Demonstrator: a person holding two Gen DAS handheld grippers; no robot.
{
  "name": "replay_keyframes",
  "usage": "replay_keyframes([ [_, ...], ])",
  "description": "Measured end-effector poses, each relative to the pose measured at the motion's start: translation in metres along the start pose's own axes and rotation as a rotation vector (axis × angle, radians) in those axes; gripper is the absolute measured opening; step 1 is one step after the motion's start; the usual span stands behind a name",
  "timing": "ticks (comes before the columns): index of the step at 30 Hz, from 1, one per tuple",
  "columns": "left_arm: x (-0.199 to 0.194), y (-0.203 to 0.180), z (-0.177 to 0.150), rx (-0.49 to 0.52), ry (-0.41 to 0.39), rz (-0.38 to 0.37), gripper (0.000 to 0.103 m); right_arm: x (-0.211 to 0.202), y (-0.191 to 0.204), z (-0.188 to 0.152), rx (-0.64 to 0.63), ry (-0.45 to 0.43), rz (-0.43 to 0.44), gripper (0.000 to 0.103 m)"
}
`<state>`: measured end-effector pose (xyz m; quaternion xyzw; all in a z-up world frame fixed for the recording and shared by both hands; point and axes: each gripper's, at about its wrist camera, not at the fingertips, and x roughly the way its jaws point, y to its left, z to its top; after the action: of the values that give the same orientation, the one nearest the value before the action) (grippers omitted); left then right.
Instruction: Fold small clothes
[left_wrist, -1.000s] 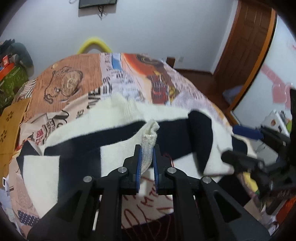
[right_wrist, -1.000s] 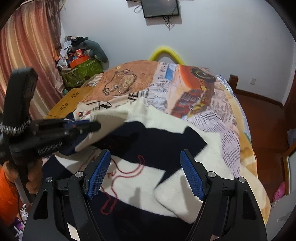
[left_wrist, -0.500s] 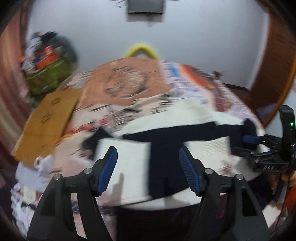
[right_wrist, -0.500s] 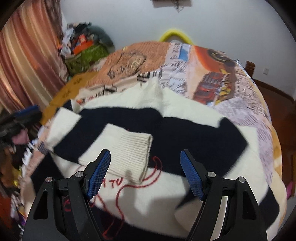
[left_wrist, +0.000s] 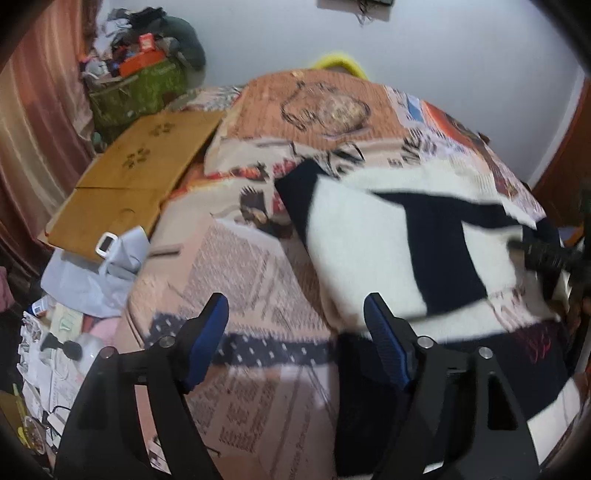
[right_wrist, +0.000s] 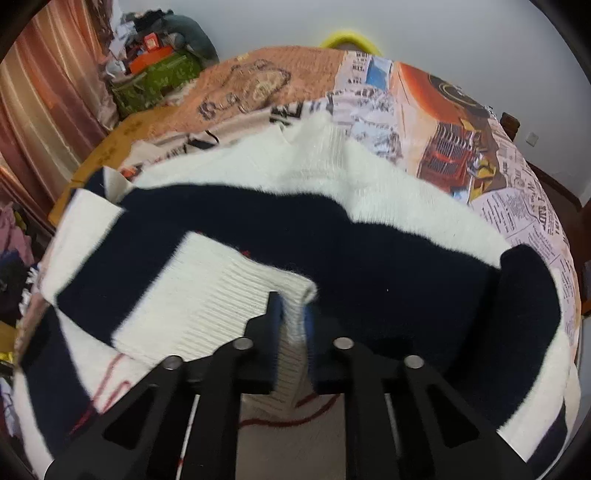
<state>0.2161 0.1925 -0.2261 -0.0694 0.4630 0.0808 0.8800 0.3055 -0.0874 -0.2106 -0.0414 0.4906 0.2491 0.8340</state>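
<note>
Now the right gripper (right_wrist: 293, 317) is clamped on the ribbed cuff (right_wrist: 236, 291) of the sweater (right_wrist: 369, 192), which lies spread across the near end of the bed (right_wrist: 461, 122). Best to carry that sleeve flat across the body without bunching. Left gripper (left_wrist: 295, 339) hangs empty, jaws opening, over the bed's left edge. The sweater's hem is cut off; motion blur smears its outline.
</note>
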Motion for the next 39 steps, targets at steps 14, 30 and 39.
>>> replay_keyframes([
  [14, 0.068, -0.048, 0.021, 0.079, 0.112, 0.029, 0.087, -0.092, -0.007, 0.028, 0.042, -0.251, 0.058, 0.006],
  [30, 0.094, -0.090, 0.034, 0.419, 0.092, 0.142, 0.075, -0.109, -0.067, 0.025, 0.171, -0.292, 0.025, 0.006],
  [39, 0.091, -0.093, 0.023, 0.459, 0.054, 0.207, 0.016, -0.118, -0.074, 0.035, 0.206, -0.296, 0.061, 0.006],
])
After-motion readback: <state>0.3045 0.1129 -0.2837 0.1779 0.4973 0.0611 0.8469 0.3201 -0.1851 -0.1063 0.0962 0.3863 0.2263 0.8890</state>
